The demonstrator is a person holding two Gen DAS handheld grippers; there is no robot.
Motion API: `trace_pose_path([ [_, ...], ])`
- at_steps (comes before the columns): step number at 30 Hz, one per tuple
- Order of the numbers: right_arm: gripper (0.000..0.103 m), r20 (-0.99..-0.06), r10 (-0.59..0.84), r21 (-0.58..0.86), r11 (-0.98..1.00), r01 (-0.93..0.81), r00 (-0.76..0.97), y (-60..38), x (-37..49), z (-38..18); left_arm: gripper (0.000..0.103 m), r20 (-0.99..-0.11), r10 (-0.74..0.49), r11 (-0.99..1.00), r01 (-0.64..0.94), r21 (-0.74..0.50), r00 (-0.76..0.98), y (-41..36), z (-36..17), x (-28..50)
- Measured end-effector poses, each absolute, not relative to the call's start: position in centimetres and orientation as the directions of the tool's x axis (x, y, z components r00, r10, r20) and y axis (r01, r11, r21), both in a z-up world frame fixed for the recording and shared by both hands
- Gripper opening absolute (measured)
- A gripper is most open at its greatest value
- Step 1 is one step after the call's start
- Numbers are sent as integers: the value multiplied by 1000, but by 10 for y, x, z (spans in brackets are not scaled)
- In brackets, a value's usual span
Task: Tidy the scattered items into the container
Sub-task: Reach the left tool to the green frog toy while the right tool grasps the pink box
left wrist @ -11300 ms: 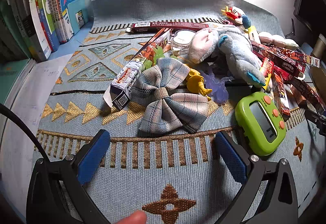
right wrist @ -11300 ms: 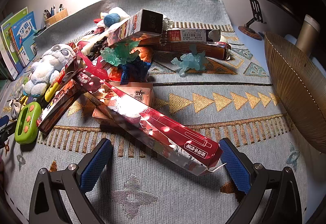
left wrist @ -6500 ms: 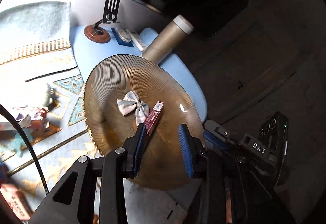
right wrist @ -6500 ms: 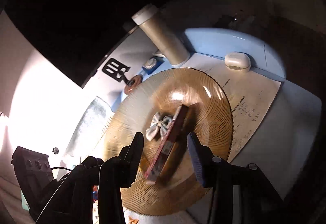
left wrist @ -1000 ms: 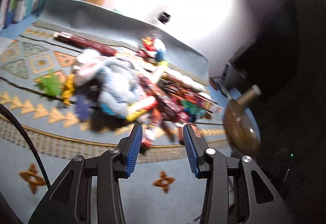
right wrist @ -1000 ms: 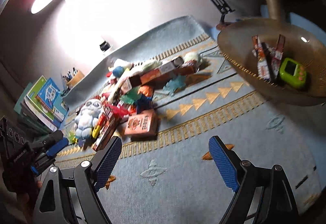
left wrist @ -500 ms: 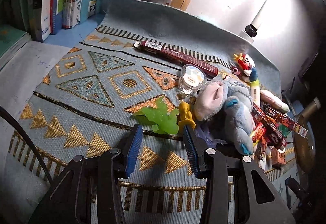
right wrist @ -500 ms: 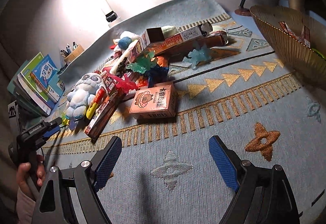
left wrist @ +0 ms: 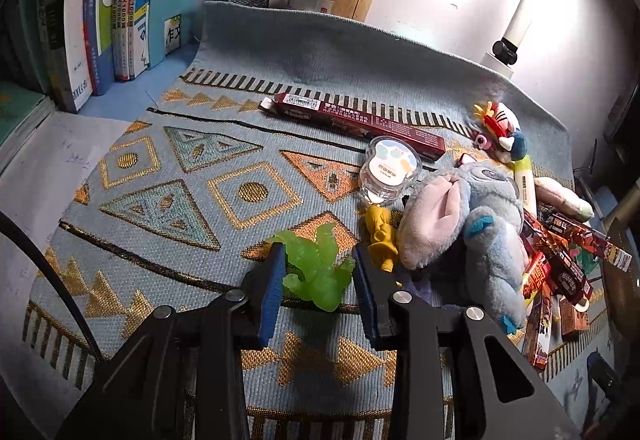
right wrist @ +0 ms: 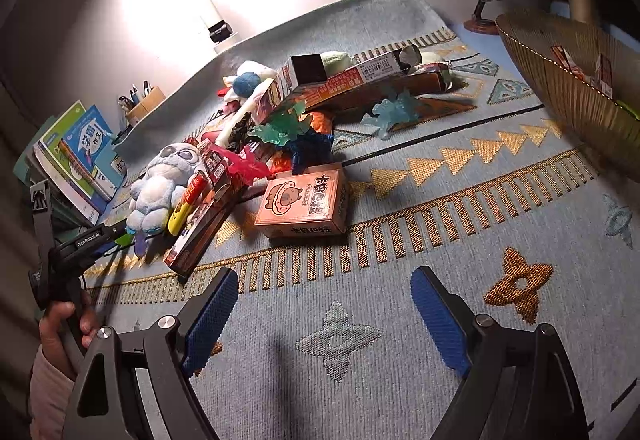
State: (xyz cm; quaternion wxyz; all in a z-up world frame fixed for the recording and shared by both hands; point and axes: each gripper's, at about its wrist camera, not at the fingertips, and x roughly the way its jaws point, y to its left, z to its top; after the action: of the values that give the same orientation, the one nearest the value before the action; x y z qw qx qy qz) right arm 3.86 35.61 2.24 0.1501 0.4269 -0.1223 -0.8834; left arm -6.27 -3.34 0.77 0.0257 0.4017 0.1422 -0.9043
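While closing around the green translucent figure (left wrist: 318, 270) on the patterned cloth (left wrist: 168, 200), left gripper (left wrist: 318, 274) straddling it, pads not clearly pressing yet (likely the next pickup). Right gripper (right wrist: 324, 314) waiting wide and empty over bare cloth, facing the pink box (right wrist: 304, 202). Wicker basket (right wrist: 568, 80) well apart, far right. One grey plush (left wrist: 464, 224), one yellow figure (left wrist: 382, 236), one clear tub (left wrist: 390, 170).

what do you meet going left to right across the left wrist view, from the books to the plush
books → green figure between the closing jaws of the left gripper → yellow figure → grey plush
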Motion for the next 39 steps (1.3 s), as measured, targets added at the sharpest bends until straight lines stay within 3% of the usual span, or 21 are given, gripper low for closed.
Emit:
trace_pose_path([
  [9,87,-740,-324,307,-942,133,-589,349,29,26,30,-659,110,-935,148,-323,-744,-46,17,-43],
  [15,87,-752,-257,218,-966,140,-607,321,5,43,30,-650,117,-936,136,-326,-751,-43,19,-42],
  [26,87,-801,-127,85,-991,98,-585,293,-21,15,30,-650,134,-930,132,-344,-748,-45,17,-44],
  [33,55,-783,-79,42,-996,74,-617,291,-21,17,30,-649,137,-927,135,-351,-748,-46,16,-44],
  [39,55,-782,-95,55,-995,85,-616,292,-16,20,30,-647,139,-927,132,-352,-749,-45,17,-43],
])
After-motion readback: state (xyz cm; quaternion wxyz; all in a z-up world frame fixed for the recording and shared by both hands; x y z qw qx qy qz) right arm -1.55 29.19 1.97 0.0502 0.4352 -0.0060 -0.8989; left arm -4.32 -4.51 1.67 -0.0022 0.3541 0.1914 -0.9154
